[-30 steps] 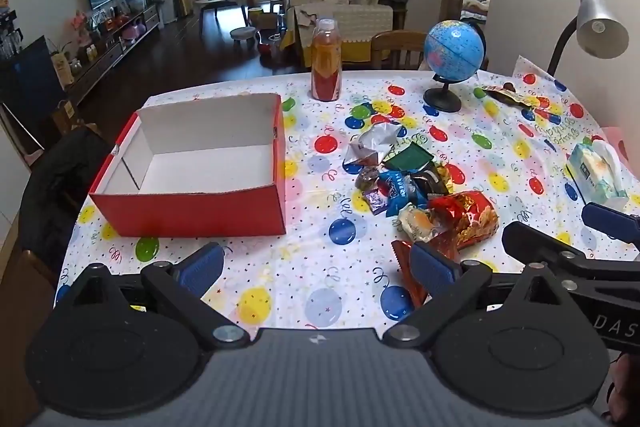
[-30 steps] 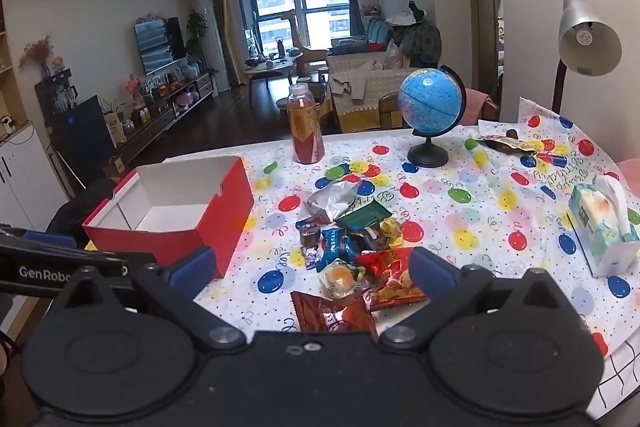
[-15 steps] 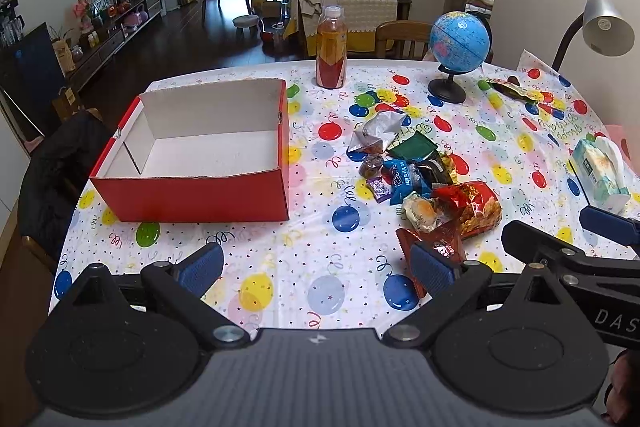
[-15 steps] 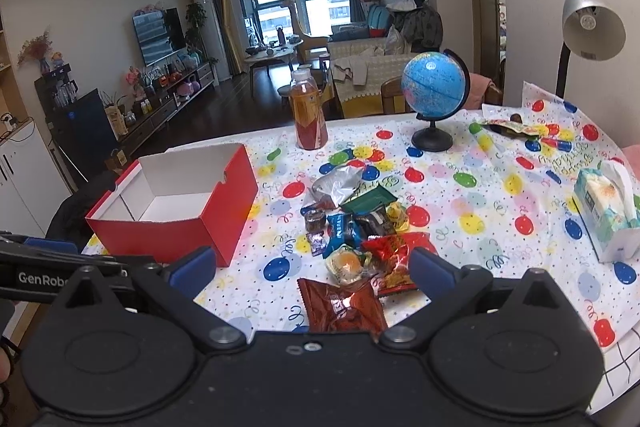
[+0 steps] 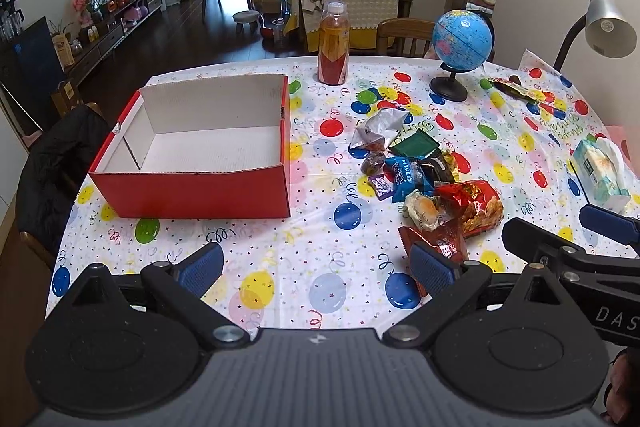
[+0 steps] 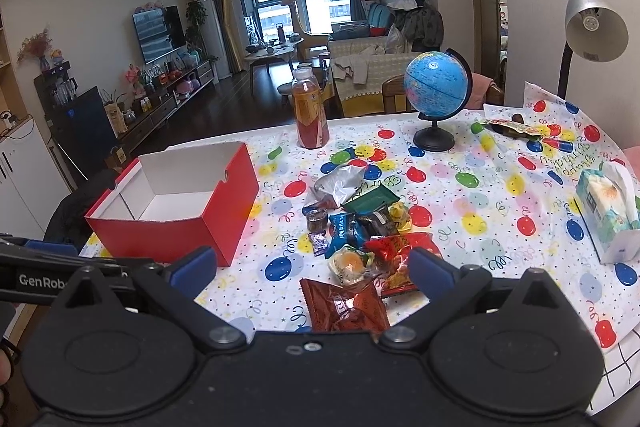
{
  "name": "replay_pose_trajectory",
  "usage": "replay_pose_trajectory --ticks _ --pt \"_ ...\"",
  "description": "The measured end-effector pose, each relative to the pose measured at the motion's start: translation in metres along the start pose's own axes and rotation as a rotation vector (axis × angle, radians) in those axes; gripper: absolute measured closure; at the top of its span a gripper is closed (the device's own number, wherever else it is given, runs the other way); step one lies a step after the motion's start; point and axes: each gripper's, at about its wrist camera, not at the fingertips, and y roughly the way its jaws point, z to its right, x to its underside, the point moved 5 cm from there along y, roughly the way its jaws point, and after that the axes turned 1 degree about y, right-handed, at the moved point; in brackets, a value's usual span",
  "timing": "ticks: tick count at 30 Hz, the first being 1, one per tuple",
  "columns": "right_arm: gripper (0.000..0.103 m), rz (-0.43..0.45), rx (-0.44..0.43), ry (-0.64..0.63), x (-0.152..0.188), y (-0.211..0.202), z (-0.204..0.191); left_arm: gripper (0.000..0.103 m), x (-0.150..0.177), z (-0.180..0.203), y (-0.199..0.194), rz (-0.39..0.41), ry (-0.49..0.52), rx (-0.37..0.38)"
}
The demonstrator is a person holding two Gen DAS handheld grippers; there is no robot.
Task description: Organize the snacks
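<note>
An empty red box (image 5: 200,195) with a white inside stands at the table's left; it also shows in the right wrist view (image 6: 176,231). A pile of snack packets (image 5: 416,175) lies to its right, with a red chip bag (image 5: 476,203), a brown packet (image 6: 344,303) nearest me, and a silver bag (image 6: 340,179) at the back. My left gripper (image 5: 316,267) is open and empty above the table's front edge. My right gripper (image 6: 308,267) is open and empty, just above the brown packet.
A juice bottle (image 5: 333,47), a blue globe (image 5: 462,43) and a desk lamp (image 5: 608,23) stand at the table's far side. A tissue pack (image 5: 600,171) lies at the right edge. One more packet (image 6: 508,127) lies behind the globe. Chairs stand around the table.
Both grippers have pulled back and risen a little, so the table looks further off. Nothing on the table has moved.
</note>
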Motion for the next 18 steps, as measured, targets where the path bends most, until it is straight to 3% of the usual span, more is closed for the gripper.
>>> replay_pose_trajectory --ticks 18 --pt "0.001 -0.012 -0.014 -0.004 -0.0017 0.0036 0.0027 0.003 0.0014 0.0041 0.0046 -0.018 -0.003 -0.012"
